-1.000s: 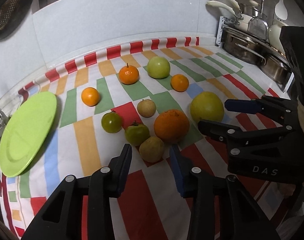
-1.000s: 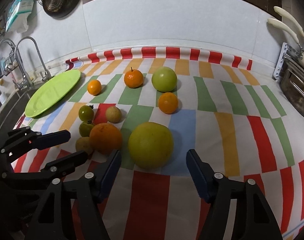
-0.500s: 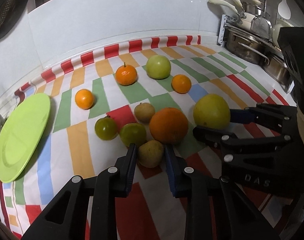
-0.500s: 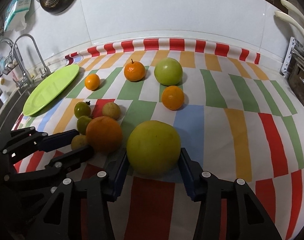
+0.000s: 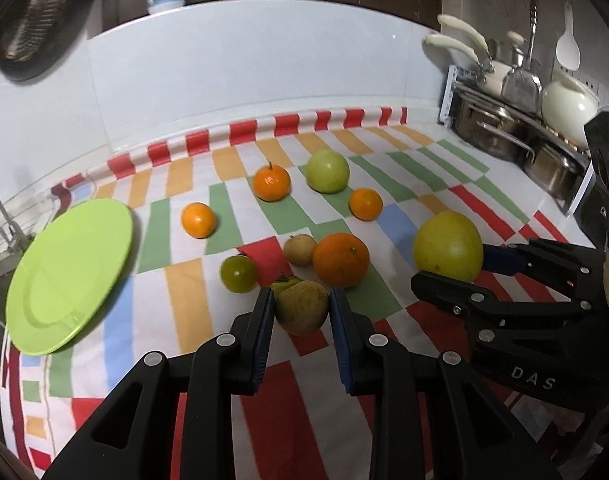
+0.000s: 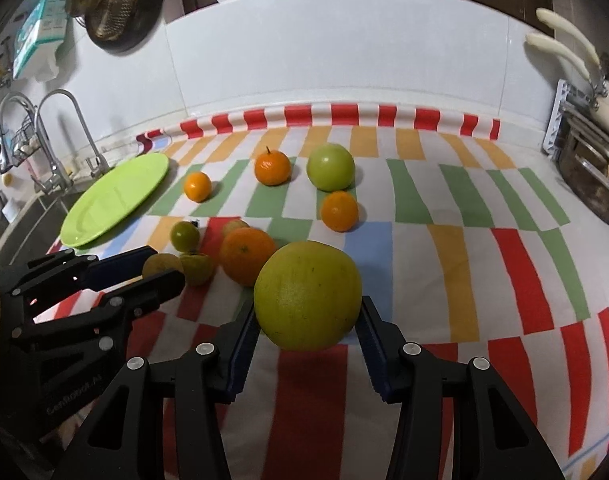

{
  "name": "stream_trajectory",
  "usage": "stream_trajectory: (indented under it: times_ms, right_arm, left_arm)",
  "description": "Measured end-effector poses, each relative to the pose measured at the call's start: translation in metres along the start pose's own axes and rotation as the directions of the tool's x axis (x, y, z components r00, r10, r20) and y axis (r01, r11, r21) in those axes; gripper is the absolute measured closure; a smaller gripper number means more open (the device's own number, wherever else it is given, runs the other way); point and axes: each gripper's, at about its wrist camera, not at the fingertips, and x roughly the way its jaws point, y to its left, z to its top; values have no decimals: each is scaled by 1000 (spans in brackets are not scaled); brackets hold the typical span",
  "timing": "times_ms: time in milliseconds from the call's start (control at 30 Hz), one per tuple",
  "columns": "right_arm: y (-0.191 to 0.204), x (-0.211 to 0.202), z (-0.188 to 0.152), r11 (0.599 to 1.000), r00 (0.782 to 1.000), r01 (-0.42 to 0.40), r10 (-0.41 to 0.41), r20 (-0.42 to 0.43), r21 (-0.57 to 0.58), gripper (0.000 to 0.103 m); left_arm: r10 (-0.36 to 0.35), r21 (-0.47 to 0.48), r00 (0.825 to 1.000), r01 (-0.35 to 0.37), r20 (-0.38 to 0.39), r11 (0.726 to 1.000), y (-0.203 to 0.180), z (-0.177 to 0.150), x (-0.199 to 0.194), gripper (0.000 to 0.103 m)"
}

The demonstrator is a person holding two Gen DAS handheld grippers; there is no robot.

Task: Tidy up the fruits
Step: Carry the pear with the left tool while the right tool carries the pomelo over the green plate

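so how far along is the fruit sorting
Nothing is on the green plate yet. In hand: the left gripper clamps a brownish pear, and the right gripper clamps the big yellow-green citrus. Eight fruits remain on the striped cloth.

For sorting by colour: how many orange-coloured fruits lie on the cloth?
4: small orange near the plate, stemmed orange beside the green apple, smaller orange before that apple, large orange mid-cluster. None seems hidden.

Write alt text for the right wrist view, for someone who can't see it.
The right claw grips a large yellow-green round fruit above a striped cloth. Smaller oranges and green fruits lie beyond, a lime-green plate at left.
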Motion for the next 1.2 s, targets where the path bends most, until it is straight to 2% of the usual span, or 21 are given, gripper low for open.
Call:
stream_trajectory:
  times_ms: [233,567,933,1200]
  right_arm:
    - [20,-24,1,1000,999,7,-6,47,-10,54]
    - [59,-46,20,999,993,-33,35,110,-27,54]
    - [121,-41,50,994,984,-88,98,147,-69,54]
    - [170,-20,71,986,980,-125,140,144,-108,54]
  left_arm:
    - [22,-24,998,-20,56,999,13,0,-33,75]
    - [53,-57,993,-47,103,997,46,7,-72,75]
    - [116,-96,984,-104,136,990,110,11,-99,75]
    - [154,-118,978,-138,140,983,164,11,-105,75]
